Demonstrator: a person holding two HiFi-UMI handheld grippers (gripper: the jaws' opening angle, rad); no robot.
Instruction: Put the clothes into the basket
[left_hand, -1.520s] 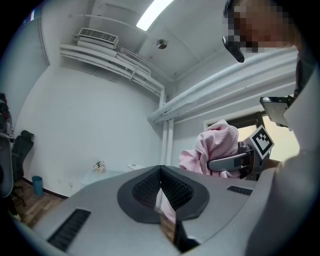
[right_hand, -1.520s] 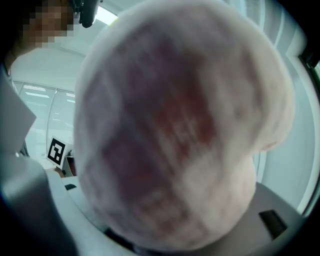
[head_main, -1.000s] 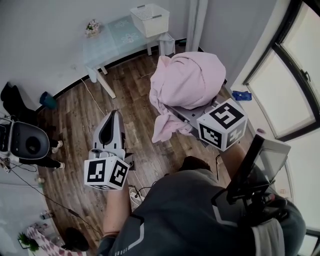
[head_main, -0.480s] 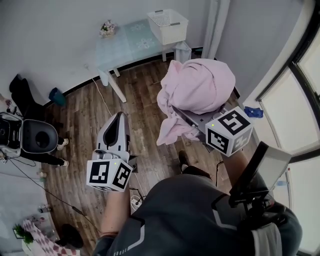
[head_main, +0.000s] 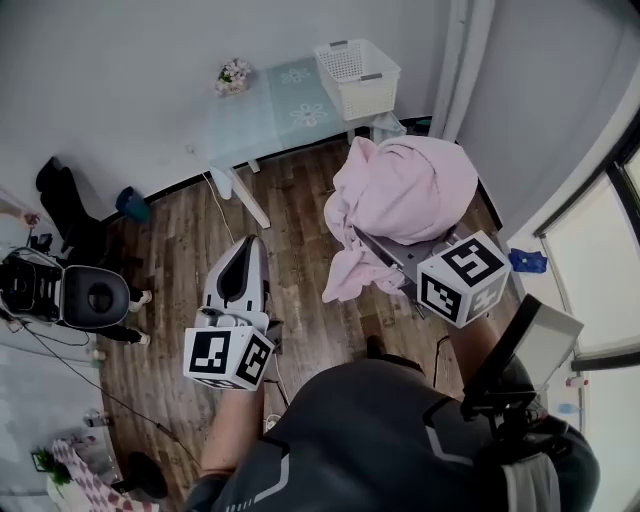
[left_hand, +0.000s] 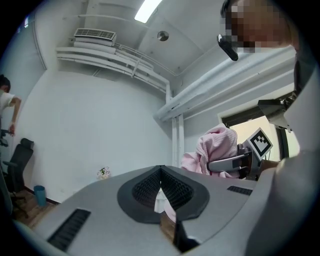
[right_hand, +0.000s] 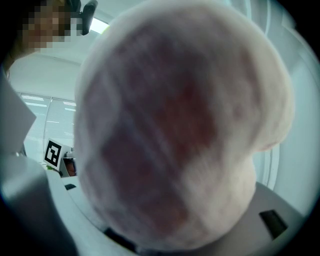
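The head view looks steeply down from above the person onto the brown wood-plank floor (head_main: 300, 210). The left gripper view looks level along its own jaws toward a plain white wall (left_hand: 90, 130). At 3 o'clock it shares the bundled pink fabric garment (left_hand: 216, 146) with the head view. The right gripper view sits against that garment, which fills its frame. A black-and-white marker cube (right_hand: 52, 151) shows at 9 o'clock.
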